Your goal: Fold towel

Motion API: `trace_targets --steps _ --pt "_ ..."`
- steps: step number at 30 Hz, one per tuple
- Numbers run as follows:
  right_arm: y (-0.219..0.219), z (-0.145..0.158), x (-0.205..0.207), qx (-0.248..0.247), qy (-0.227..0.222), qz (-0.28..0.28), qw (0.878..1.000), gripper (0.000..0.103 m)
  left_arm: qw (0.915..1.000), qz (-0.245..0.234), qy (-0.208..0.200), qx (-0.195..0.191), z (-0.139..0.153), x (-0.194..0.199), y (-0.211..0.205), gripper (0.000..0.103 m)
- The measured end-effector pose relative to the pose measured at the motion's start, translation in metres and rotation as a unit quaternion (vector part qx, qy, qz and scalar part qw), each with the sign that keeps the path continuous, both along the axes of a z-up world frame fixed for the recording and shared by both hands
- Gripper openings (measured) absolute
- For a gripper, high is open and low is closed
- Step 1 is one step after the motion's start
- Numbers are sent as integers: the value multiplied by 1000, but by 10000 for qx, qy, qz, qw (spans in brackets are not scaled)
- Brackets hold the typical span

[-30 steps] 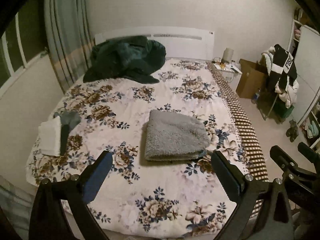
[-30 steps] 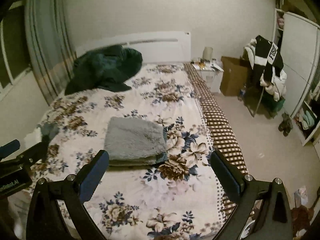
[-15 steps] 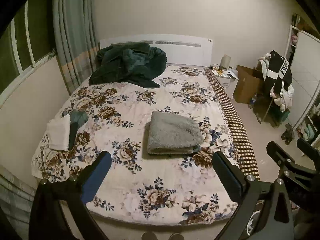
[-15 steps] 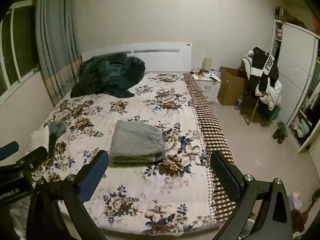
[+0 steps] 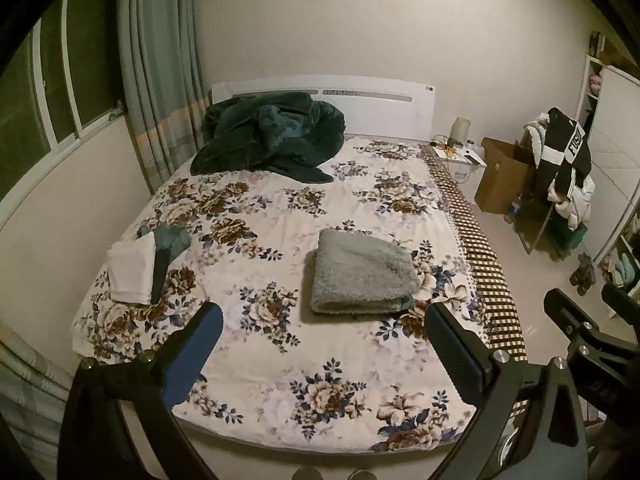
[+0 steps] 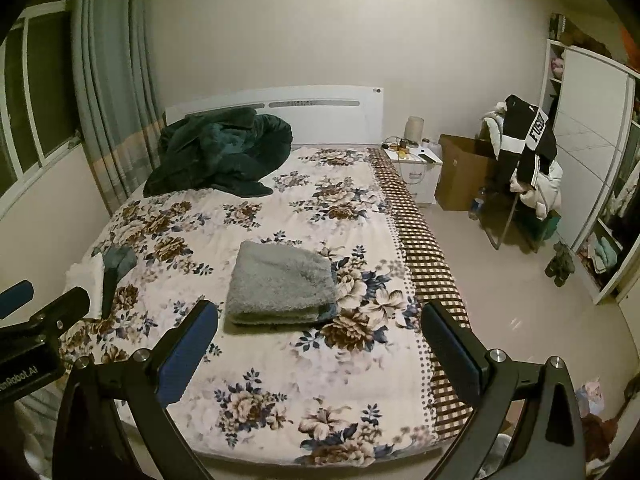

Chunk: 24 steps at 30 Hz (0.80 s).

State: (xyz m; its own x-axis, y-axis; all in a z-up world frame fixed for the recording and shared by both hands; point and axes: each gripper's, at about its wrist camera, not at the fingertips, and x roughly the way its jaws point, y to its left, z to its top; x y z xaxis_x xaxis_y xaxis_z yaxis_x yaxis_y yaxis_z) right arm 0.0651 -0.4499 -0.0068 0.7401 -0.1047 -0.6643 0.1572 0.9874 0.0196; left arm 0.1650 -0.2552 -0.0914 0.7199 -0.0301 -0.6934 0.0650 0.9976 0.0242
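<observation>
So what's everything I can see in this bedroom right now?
grey towel: one, grey, folded, middle of the bed
bedspread: one, white floral, covering the bed
blanket: one, dark green, heaped by the headboard
folded cloths: small pile, white and grey-green, bed's left edge
headboard: one, white, against the wall
cardboard box: one, brown, beside the nightstand
clothes: heap, black and white, on a chair
left gripper: jaws open, empty
right gripper: jaws open, empty
</observation>
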Motion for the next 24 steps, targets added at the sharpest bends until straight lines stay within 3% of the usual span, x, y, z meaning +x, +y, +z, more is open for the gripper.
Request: trace_targets --steps 24 --pt "0 -13 3 69 107 98 9999 103 9999 78 35 67 2 -1 5 103"
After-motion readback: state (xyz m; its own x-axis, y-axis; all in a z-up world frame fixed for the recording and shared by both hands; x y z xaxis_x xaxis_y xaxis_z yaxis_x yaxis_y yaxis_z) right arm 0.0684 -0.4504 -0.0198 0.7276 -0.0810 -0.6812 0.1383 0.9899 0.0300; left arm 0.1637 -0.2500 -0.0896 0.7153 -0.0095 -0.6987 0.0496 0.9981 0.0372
